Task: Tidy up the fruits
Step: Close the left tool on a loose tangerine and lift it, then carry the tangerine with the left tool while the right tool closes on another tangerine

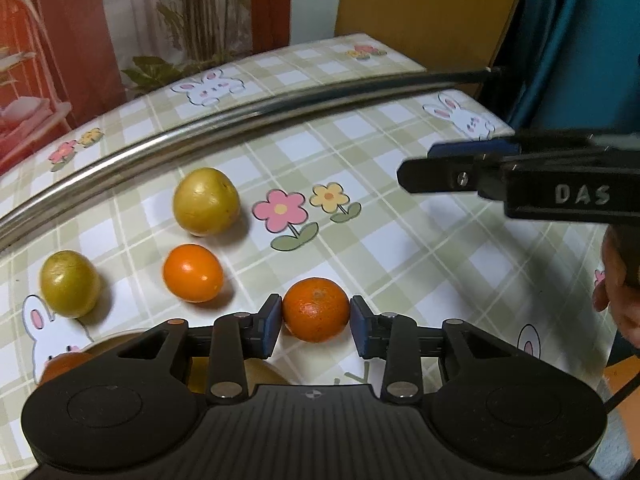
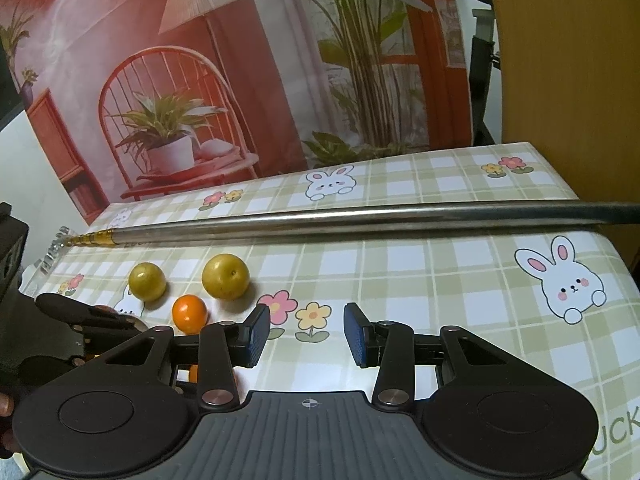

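My left gripper (image 1: 316,320) has its blue pads on both sides of a mandarin (image 1: 316,309) that rests on the checked tablecloth (image 1: 400,264). A smooth orange (image 1: 193,273), a large yellow-green fruit (image 1: 206,201) and a smaller one (image 1: 69,283) lie to the left. More fruit shows partly hidden under the left gripper body (image 1: 260,372). My right gripper (image 2: 306,334) is open and empty above the cloth; it also shows in the left wrist view (image 1: 440,178). The orange (image 2: 189,313) and both yellow-green fruits (image 2: 225,276) (image 2: 147,281) lie left of it.
A long metal rod (image 1: 240,114) lies across the table behind the fruit; it also shows in the right wrist view (image 2: 360,216). The table edge drops off on the right (image 2: 612,248). A printed backdrop (image 2: 240,80) hangs behind.
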Demonstrator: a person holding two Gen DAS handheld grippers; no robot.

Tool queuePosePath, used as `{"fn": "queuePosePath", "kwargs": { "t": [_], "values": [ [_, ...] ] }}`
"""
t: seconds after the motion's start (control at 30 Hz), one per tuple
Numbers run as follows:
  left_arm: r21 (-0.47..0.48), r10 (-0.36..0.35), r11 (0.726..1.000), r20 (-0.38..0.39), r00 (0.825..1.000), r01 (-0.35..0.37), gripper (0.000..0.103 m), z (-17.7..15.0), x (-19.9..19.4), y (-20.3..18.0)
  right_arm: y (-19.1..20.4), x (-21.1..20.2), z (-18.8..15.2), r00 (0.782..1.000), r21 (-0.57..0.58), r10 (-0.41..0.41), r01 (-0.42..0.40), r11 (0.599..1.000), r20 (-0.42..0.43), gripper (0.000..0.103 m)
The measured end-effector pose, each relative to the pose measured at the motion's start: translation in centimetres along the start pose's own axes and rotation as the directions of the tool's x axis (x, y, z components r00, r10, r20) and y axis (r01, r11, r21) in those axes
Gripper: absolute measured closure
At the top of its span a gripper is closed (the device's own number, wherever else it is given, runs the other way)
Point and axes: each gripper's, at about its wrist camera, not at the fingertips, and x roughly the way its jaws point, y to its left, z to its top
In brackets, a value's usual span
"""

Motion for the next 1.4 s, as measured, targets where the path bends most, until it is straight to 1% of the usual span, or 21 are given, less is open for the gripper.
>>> {"fn": "queuePosePath", "kwargs": {
  "t": [0.13,0.23,0.37,0.53,0.73,0.87,1.07,1.2,1.33,1.4],
  "values": [
    [-0.03,0.002,1.0,0.061,0.998,-0.001,0.064,-0.4,-2.5,0.8,0.0,0.2,-0.1,1.0,0.004,0.011,-0.011,1.0,-0.009,0.065],
    [-0.059,0.018,0.998,0.107,0.994,-0.012,0.064,-1.0,-4.8,1.8,0.4,0.6,0.0,0.999,0.002,0.029,-0.029,1.0,-0.018,0.065],
    [-0.132,0.055,0.991,0.163,0.985,-0.033,0.064,-2.1,-7.8,4.0,1.7,1.5,0.3,0.998,-0.027,0.057,-0.058,0.998,-0.033,0.064],
    [-0.21,0.129,0.974,0.193,0.973,-0.087,0.064,-4.1,-10.7,6.6,4.6,3.7,0.8,0.993,-0.085,0.087,-0.093,0.992,-0.074,0.064],
    [-0.303,0.192,0.945,0.211,0.958,-0.123,0.064,-6.5,-13.8,8.8,7.9,6.4,1.3,0.985,-0.113,0.136,-0.149,0.982,-0.11,0.065],
    [-0.334,0.221,0.932,0.219,0.95,-0.14,0.064,-7.8,-15.0,9.7,9.4,8.3,1.7,0.981,-0.095,0.146,-0.159,0.983,-0.129,0.065],
    [-0.367,0.216,0.922,0.216,0.952,-0.125,0.064,-9.0,-14.9,10.7,10.5,9.9,1.7,0.98,-0.085,0.125,-0.139,0.987,-0.154,0.065],
    [-0.378,0.204,0.919,0.212,0.956,-0.113,0.064,-9.6,-14.7,10.9,10.1,10.6,1.7,0.98,-0.039,0.114,-0.122,0.992,-0.164,0.065],
    [-0.383,0.193,0.918,0.21,0.958,-0.101,0.064,-10.1,-14.5,11.1,9.4,11.3,1.6,0.973,0.051,0.143,-0.136,0.989,-0.18,0.067],
    [-0.385,0.192,0.918,0.207,0.959,-0.1,0.064,-10.2,-14.4,11.1,9.3,11.6,1.4,0.972,0.064,0.136,-0.125,0.99,-0.19,0.068]
  ]
}}
